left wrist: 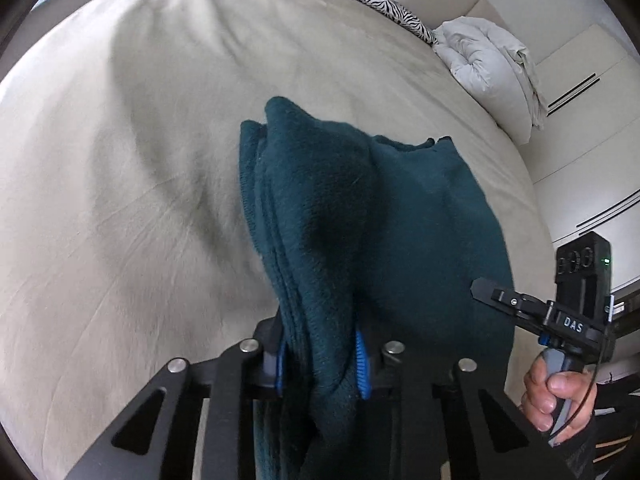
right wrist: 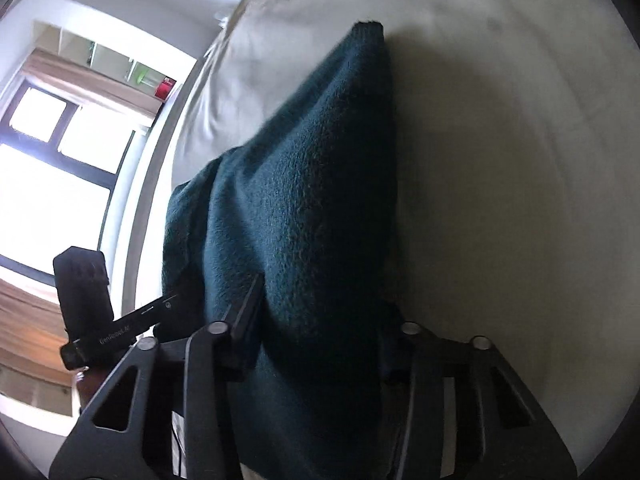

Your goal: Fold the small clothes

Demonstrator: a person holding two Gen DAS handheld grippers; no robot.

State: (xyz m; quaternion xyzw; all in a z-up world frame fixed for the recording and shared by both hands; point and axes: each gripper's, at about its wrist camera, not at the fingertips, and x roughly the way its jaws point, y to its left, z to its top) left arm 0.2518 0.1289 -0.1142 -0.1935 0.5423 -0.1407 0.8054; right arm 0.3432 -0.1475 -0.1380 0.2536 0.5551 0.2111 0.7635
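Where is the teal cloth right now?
The teal cloth is held up over the beige bed, pinched in the left tongs in the left wrist view, with its other end running into the right tongs in the right wrist view.

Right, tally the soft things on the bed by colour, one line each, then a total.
Dark teal: 1, the fleece garment held up over the beige sheet
Zebra print: 1, the cushion near the headboard
White: 1, the bundled duvet beside that cushion
Total: 3
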